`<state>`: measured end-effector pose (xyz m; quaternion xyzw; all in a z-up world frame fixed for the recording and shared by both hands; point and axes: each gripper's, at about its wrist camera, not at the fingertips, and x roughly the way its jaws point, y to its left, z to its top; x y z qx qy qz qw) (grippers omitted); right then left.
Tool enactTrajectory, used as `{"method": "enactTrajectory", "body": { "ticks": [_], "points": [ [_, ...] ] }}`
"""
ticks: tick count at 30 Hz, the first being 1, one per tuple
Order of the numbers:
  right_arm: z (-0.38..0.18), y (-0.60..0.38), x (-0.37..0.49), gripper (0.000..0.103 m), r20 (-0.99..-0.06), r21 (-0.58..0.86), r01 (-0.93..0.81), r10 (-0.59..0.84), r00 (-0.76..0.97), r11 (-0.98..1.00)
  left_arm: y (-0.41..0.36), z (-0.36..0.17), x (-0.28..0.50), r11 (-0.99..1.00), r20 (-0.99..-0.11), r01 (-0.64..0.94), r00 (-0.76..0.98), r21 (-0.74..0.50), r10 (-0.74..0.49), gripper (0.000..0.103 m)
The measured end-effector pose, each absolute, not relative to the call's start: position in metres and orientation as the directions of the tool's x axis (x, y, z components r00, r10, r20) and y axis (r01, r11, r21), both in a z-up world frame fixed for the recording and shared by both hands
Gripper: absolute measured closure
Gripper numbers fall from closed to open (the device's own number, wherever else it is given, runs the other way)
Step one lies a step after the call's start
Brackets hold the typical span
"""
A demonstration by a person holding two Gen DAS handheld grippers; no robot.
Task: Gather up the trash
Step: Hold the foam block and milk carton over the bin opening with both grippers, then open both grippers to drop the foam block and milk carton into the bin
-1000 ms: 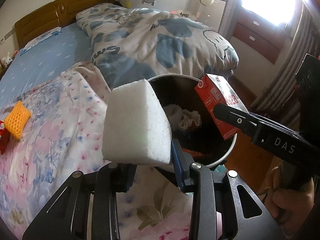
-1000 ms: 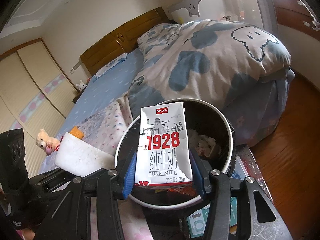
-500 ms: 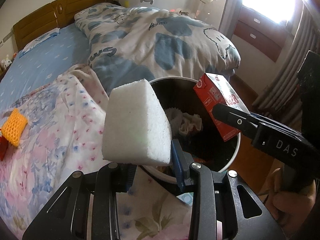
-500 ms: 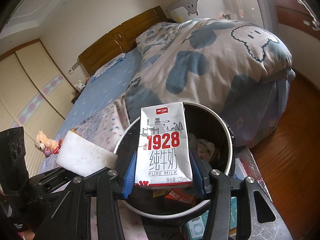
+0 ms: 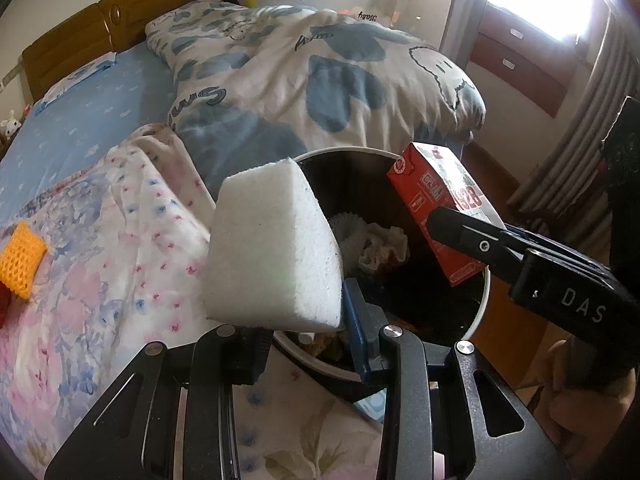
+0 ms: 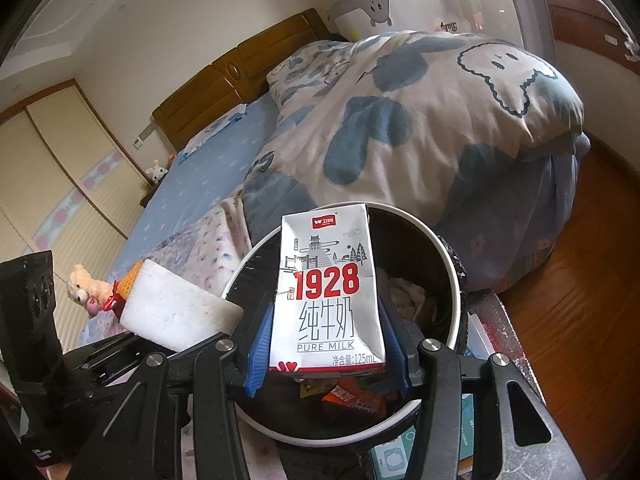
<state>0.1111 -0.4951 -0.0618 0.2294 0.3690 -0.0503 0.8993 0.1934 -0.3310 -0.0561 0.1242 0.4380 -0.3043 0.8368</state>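
My left gripper (image 5: pixel 308 320) is shut on a white foam block (image 5: pixel 274 246) and holds it over the near left rim of the black trash bin (image 5: pixel 482 300). The block also shows in the right wrist view (image 6: pixel 176 316). My right gripper (image 6: pixel 326 344) is shut on a red-and-white "1928" milk carton (image 6: pixel 326 296) and holds it above the bin's opening (image 6: pixel 448 256). The carton shows in the left wrist view (image 5: pixel 440 208). The bin holds crumpled tissue (image 5: pixel 376 240) and wrappers (image 6: pixel 352 394).
A bed with a floral sheet (image 5: pixel 100 280) and a blue-patterned duvet (image 5: pixel 320 80) lies behind the bin. An orange mesh piece (image 5: pixel 20 258) lies on the sheet at the left. A teddy bear (image 6: pixel 86 288) sits far left. Wooden floor (image 6: pixel 580 300) lies right.
Both grippers have moved closer over the bin with their loads. The bin looks larger and more of its contents show.
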Motion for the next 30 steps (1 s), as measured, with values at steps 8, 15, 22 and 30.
{"method": "enactTrajectory", "body": {
  "ticks": [8,15,22,30],
  "points": [
    [-0.063,-0.497,0.113,0.054,-0.692,0.375,0.265,0.078,0.718,0.888,-0.336,-0.058,0.196,0.780,-0.812,0.623,0.426,-0.058,-0.400,0.072],
    [-0.066,-0.505,0.117,0.051,-0.695,0.390,0.280,0.081,0.715,0.877,-0.339,-0.053,0.194,0.769,-0.803,0.636,0.427,-0.061,-0.416,0.062],
    [-0.064,-0.511,0.111,0.042,-0.684,0.398,0.303,0.061,0.727,0.866,-0.326,-0.054,0.191,0.785,-0.796,0.615,0.435,-0.079,-0.421,0.045],
    [-0.059,-0.499,0.095,0.025,-0.668,0.399,0.308,0.044,0.743,0.864,-0.290,-0.056,0.180,0.812,-0.784,0.570,0.444,-0.127,-0.434,0.044]
  ]
}}
